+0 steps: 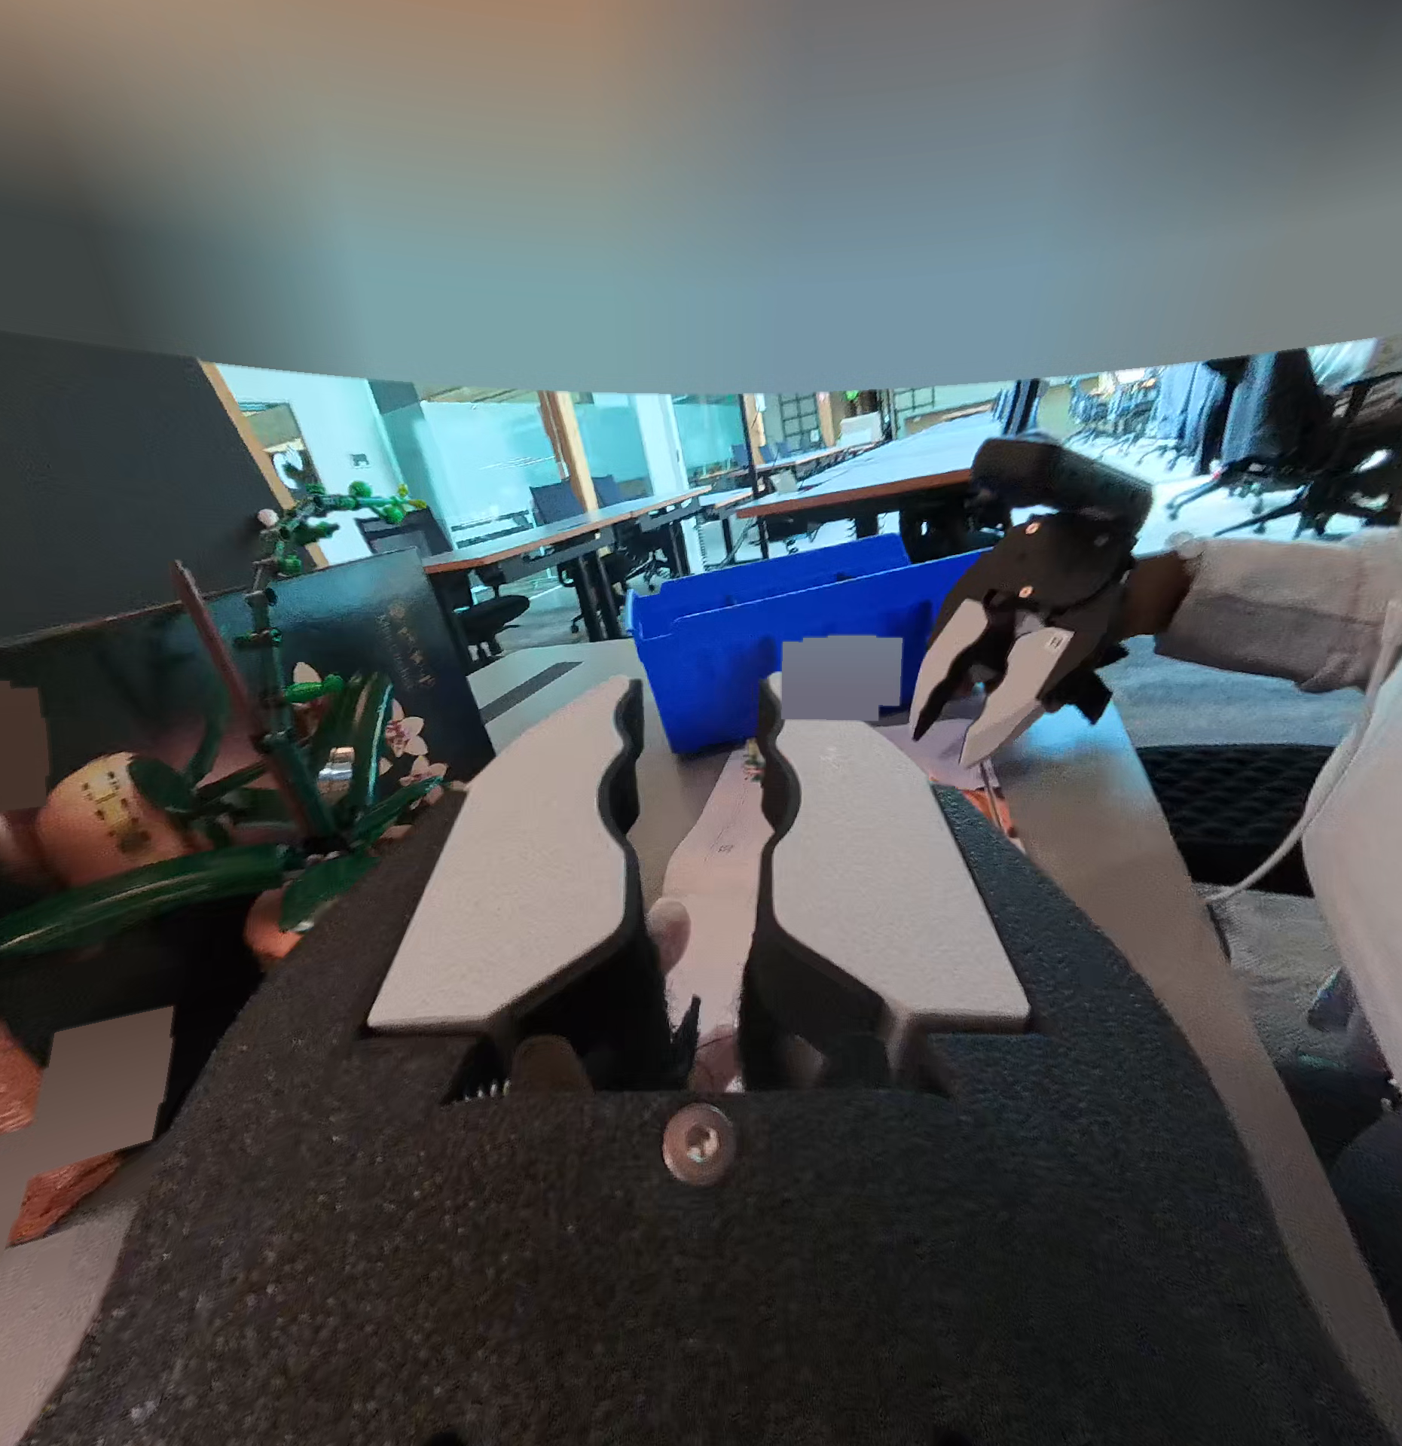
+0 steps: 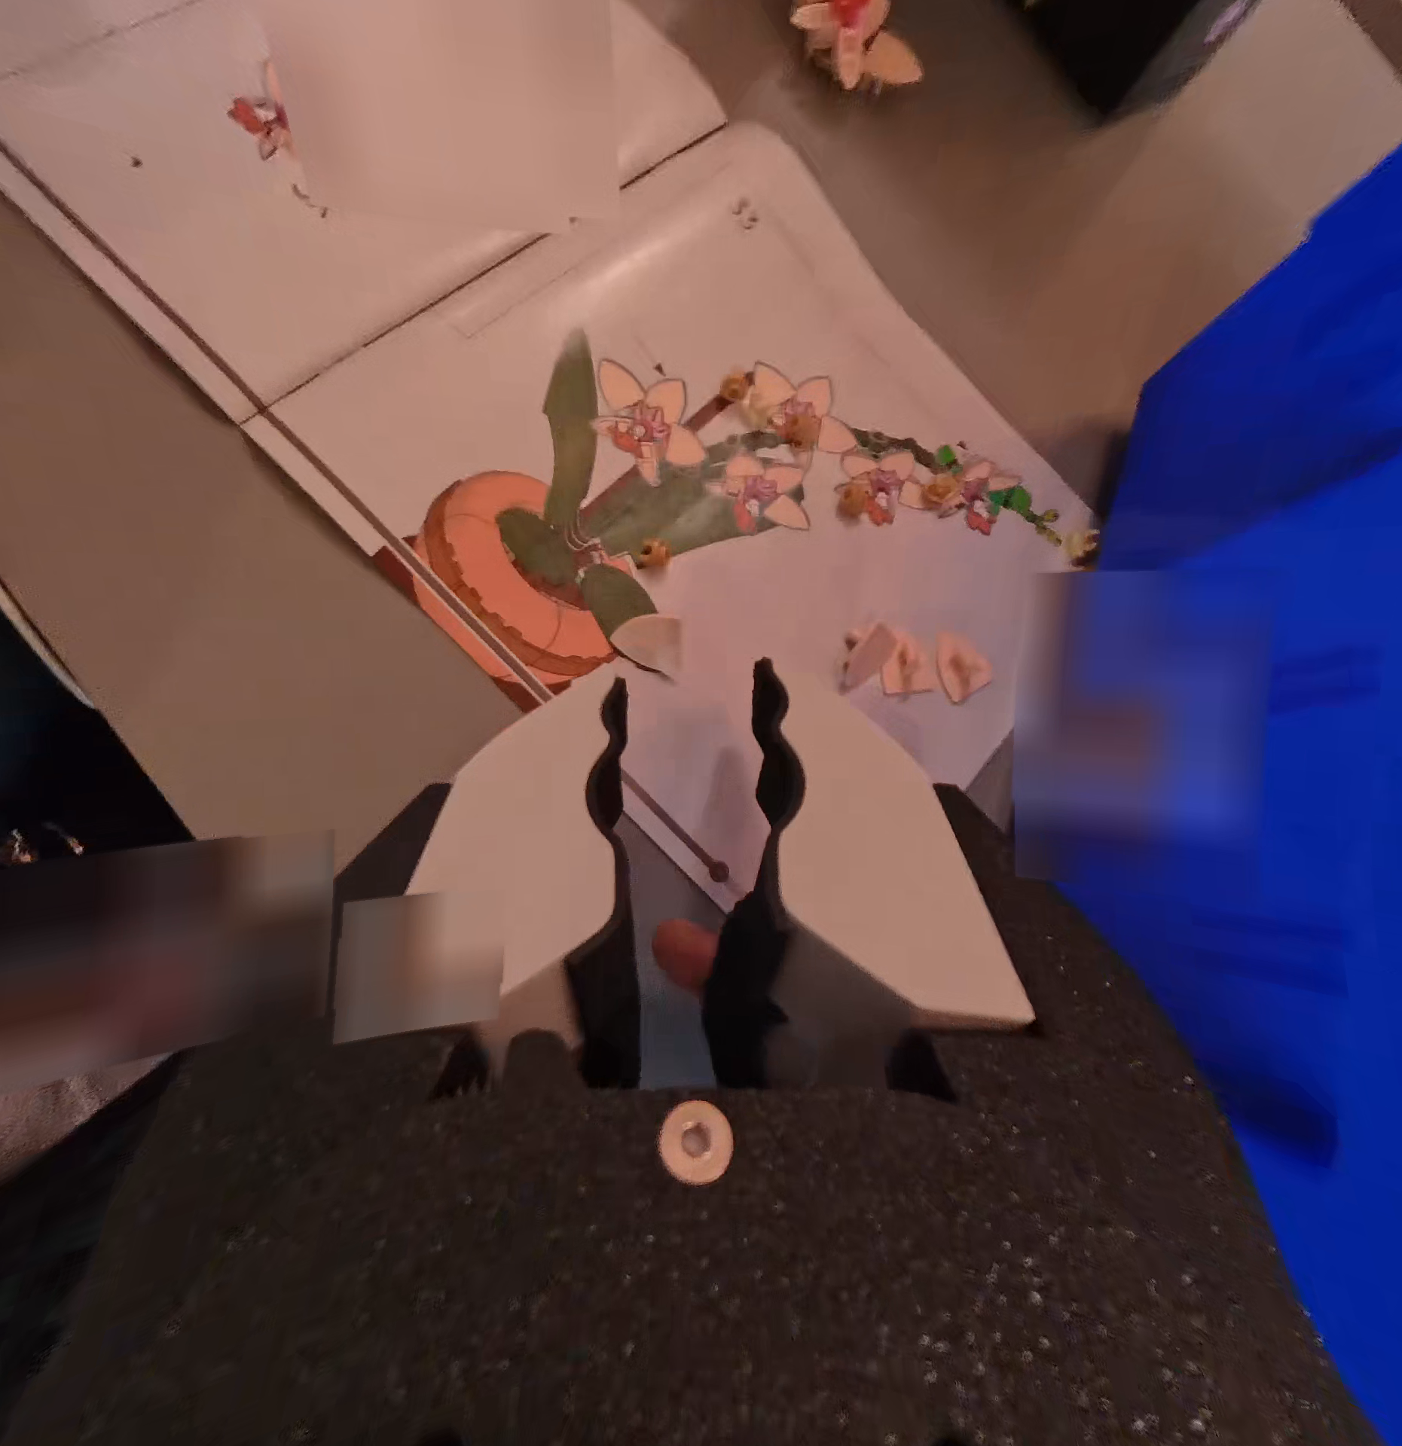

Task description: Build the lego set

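In the left wrist view a partly built lego orchid (image 1: 286, 704), with a green stem and long leaves, stands at the left. My left gripper (image 1: 697, 704) is open and empty above the table, to the right of the plant. My right gripper (image 1: 964, 728) shows at the right in that view, open and tilted down over the instruction booklet. In the right wrist view my right gripper (image 2: 690, 681) is open and empty just above the open booklet (image 2: 760, 297). Small cream petal pieces (image 2: 909, 665) lie on the page right of the fingertips, and another petal (image 2: 652, 638) just ahead of the left fingertip.
A blue bin (image 1: 760, 626) stands behind both grippers and fills the right side of the right wrist view (image 2: 1269, 548). A built cream flower (image 2: 854, 39) lies beyond the booklet. The dark set box (image 1: 384, 618) stands behind the plant. A white cable (image 1: 1308, 821) hangs at the right. There is about 25 centimetres between the tips of the two grippers.
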Motion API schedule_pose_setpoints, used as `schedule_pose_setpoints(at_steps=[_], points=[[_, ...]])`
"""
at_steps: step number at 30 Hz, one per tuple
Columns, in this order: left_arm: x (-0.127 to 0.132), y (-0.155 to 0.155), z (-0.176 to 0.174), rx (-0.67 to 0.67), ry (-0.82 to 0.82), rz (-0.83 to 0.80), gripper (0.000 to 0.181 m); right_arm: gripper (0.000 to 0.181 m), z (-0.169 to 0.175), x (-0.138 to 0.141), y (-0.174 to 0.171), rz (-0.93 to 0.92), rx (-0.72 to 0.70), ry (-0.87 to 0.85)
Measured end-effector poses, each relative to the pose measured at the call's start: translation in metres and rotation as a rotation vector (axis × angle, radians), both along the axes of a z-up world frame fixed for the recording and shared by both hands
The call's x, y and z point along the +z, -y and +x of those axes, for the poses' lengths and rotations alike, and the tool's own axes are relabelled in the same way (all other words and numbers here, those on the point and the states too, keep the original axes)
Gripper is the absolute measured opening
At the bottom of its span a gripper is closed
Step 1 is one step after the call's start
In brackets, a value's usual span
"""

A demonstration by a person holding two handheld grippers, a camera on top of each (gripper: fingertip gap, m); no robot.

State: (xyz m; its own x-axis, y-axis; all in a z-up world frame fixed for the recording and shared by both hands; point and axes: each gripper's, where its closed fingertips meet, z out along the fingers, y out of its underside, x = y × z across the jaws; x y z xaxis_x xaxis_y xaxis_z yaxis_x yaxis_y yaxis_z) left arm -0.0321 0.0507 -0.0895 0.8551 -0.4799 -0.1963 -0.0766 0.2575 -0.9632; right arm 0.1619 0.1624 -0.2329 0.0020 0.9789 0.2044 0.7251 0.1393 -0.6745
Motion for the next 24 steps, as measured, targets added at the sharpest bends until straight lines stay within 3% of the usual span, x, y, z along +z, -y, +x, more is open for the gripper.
schedule_pose_setpoints(at_steps=[4, 6, 8, 10, 12, 15, 18, 20, 24], points=[[-0.011, -0.006, 0.010, -0.057, 0.000, -0.045, 0.027, 0.029, -0.012, -0.007, 0.005, -0.054, 0.100, 0.042], [-0.020, -0.007, 0.015, -0.065, -0.043, -0.077, 0.028, 0.008, -0.014, -0.010, 0.004, -0.047, 0.132, 0.066], [-0.032, -0.009, 0.012, -0.045, -0.072, -0.148, 0.028, 0.002, -0.018, -0.004, 0.011, -0.039, 0.173, 0.047], [-0.050, -0.007, 0.011, -0.066, -0.060, -0.284, 0.028, 0.002, -0.033, 0.015, 0.020, 0.016, 0.207, -0.048], [-0.065, -0.001, 0.020, -0.175, 0.041, -0.449, 0.033, 0.002, -0.068, 0.050, 0.041, 0.130, 0.295, -0.292], [-0.058, 0.003, 0.040, -0.386, 0.344, -0.591, 0.036, 0.002, -0.111, 0.105, 0.084, 0.385, 0.462, -0.669], [-0.037, 0.003, 0.049, -0.618, 0.601, -0.685, 0.034, 0.002, -0.134, 0.117, 0.109, 0.520, 0.584, -0.737], [-0.028, 0.008, 0.051, -0.720, 0.633, -0.700, 0.034, 0.002, -0.142, 0.121, 0.120, 0.521, 0.653, -0.762], [-0.030, 0.016, 0.056, -0.721, 0.476, -0.676, 0.035, 0.002, -0.151, 0.128, 0.125, 0.521, 0.690, -0.781]])
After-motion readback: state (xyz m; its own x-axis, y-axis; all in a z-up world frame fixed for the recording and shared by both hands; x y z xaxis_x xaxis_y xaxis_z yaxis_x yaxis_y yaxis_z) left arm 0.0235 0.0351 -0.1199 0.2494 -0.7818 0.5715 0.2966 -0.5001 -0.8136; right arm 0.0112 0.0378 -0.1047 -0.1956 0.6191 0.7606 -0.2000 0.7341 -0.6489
